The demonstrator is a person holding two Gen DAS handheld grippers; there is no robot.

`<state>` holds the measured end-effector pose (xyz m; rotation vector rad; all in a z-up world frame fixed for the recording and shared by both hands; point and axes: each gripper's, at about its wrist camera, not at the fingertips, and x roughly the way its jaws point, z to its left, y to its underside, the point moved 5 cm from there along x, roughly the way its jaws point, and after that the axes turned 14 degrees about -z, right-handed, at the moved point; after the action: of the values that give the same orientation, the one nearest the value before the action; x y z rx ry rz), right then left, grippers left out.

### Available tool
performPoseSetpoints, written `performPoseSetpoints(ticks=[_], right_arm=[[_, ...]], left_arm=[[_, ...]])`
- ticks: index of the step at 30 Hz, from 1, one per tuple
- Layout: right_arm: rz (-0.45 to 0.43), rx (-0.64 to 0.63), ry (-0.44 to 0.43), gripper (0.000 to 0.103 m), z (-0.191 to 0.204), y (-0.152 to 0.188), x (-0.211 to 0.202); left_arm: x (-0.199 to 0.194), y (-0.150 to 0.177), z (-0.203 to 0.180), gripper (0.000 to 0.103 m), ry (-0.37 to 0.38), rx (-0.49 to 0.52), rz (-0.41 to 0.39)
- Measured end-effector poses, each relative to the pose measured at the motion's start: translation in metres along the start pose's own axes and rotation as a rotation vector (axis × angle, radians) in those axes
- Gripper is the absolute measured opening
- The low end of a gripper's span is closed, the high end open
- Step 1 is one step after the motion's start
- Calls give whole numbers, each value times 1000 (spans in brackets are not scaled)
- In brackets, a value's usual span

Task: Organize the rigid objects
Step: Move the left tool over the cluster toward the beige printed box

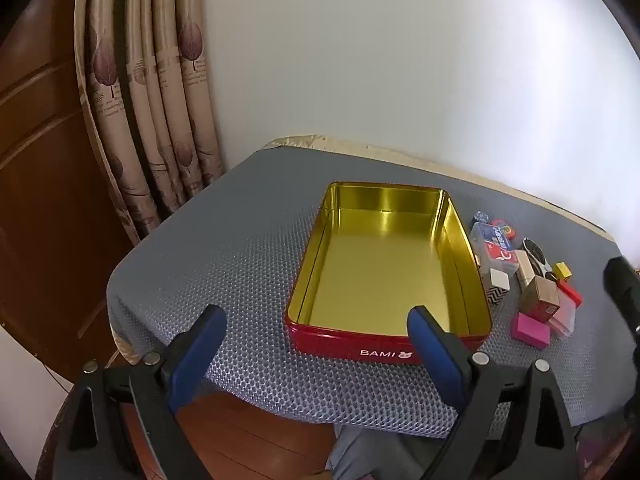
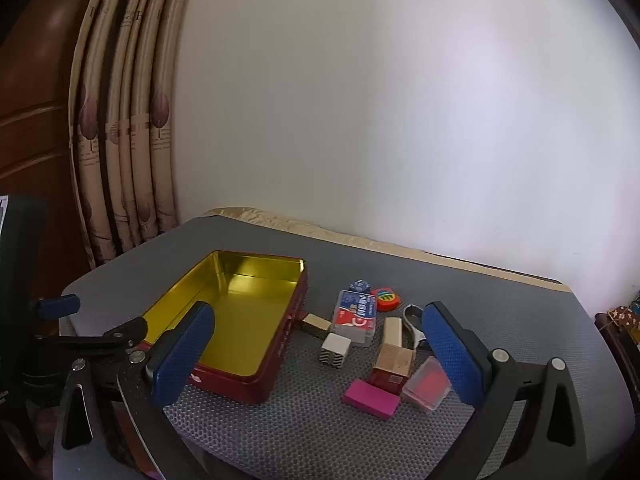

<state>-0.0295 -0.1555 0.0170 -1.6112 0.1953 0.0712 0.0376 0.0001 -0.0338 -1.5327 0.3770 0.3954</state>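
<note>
Both jaws are spread wide; nothing is grasped by the left gripper (image 1: pixel 316 344) or right gripper (image 2: pixel 316 354). The tin (image 2: pixel 280 364) is seen empty. The small objects (image 2: pixel 376 344) lie beside it, all yet to be packed.

Grey honeycomb-mat surface (image 2: pixel 500 320) with an open tin and a cluster of small things.

The red tin (image 2: pixel 280 364), gold inside, lies left of centre. Right of it: a pink block (image 2: pixel 371 398) nearest, a clear case (image 2: pixel 426 386) with something red inside just beside it, a zigzag-striped cube (image 2: pixel 335 350), a printed clear box (image 2: pixel 358 316), a round red-orange piece (image 2: pixel 385 298) farther off.
</note>
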Motion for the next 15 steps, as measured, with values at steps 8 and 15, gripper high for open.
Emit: performPoseSetpoints(ticks=[8, 15], right_arm=[[35, 110, 63, 103, -46, 7, -11], [111, 125, 187, 103, -119, 49, -23]], left_arm=[[0, 7, -10, 94, 25, 33, 9], [-14, 13, -41, 94, 147, 99, 46]])
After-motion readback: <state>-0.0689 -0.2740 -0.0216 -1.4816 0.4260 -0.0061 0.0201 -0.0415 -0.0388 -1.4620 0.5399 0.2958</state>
